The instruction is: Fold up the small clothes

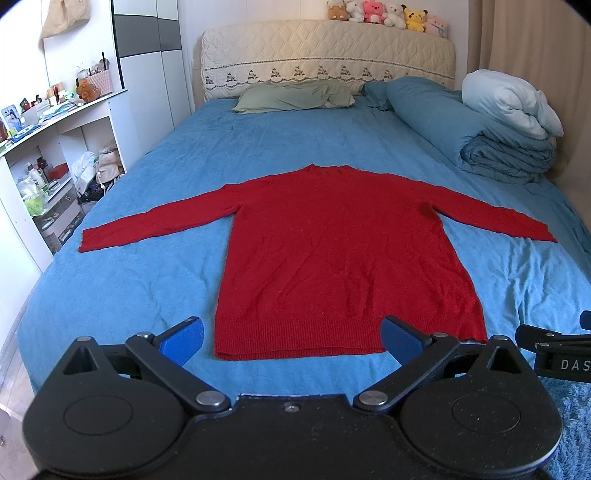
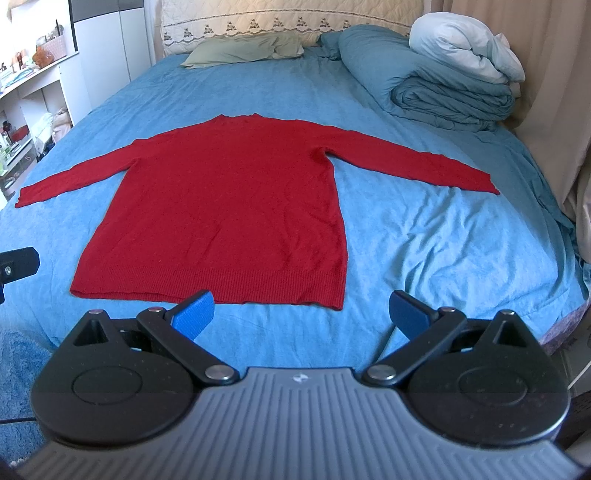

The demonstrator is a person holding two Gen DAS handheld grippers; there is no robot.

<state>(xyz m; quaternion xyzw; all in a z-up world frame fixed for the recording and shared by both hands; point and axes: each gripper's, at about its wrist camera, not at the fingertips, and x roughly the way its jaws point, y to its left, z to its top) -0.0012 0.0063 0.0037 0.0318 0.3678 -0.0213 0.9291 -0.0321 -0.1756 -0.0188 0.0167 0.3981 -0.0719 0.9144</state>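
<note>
One red sweater [image 1: 332, 251], six plush toys [image 1: 388, 14], two claws [image 1: 291, 338]

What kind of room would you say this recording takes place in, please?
Most likely a home bedroom: a bed with a blue sheet and quilted headboard, a green pillow, and plush toys lined along the top. A red sweater lies spread flat on it.

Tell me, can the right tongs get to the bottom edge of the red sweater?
Probably yes: the right tongs are open just short of the red sweater, whose hem lies flat with nothing between.
</note>
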